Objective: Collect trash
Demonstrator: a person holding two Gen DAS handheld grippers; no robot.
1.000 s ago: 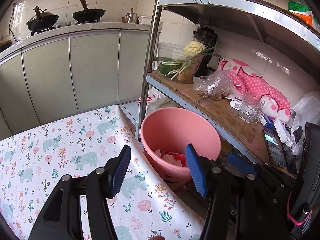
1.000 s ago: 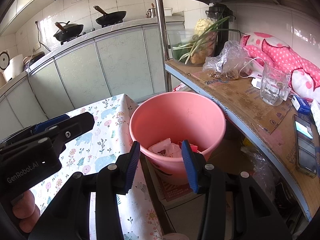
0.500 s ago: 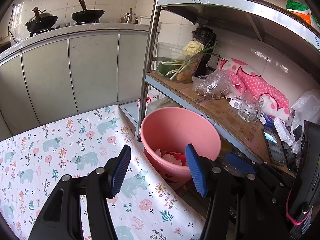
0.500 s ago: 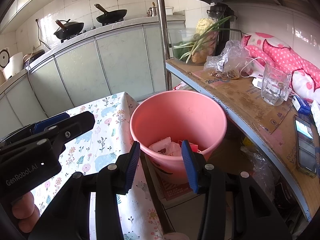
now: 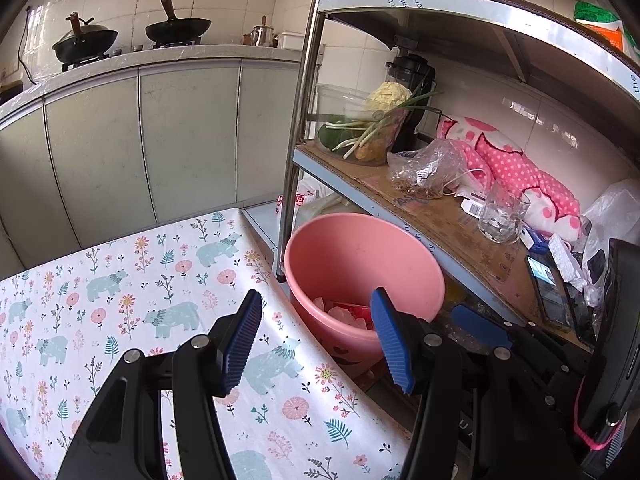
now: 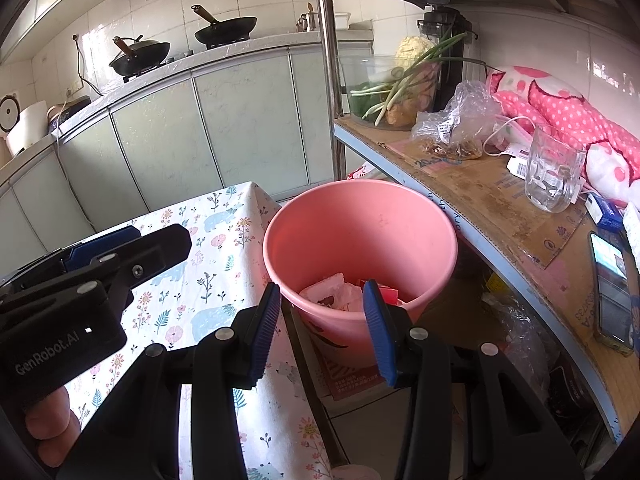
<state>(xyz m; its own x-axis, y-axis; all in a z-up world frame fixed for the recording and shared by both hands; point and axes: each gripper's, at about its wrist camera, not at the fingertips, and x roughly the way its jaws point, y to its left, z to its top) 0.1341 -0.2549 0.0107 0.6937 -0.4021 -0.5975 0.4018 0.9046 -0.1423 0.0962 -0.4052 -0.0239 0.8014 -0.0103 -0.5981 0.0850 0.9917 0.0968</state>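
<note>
The right gripper (image 6: 324,316) has its jaws apart with nothing between them, hovering just above the near rim of the pink bucket (image 6: 400,216), and the left gripper (image 5: 316,336) is likewise spread wide and empty, poised over the edge of the surface (image 5: 120,280) beside that bucket. Inside the bucket, low down and just beyond the right jaws, lies the trash (image 6: 340,292): crumpled white paper and some red wrappers, resting on the bottom. Judged from this, a drop-off looks finished and neither tool carries anything, so the step in hand seems to be turning away to find the next piece. The flowered cloth on the surface shows no litter in either view, so the next move probably calls for swinging both grippers back over the surface or toward the floor to search. To the right of the bucket a shelf (image 6: 480,200) holds a glass mug (image 6: 552,176), a plastic bag (image 6: 456,120) and a phone (image 6: 608,280); whether any of these count as trash cannot be told.
</note>
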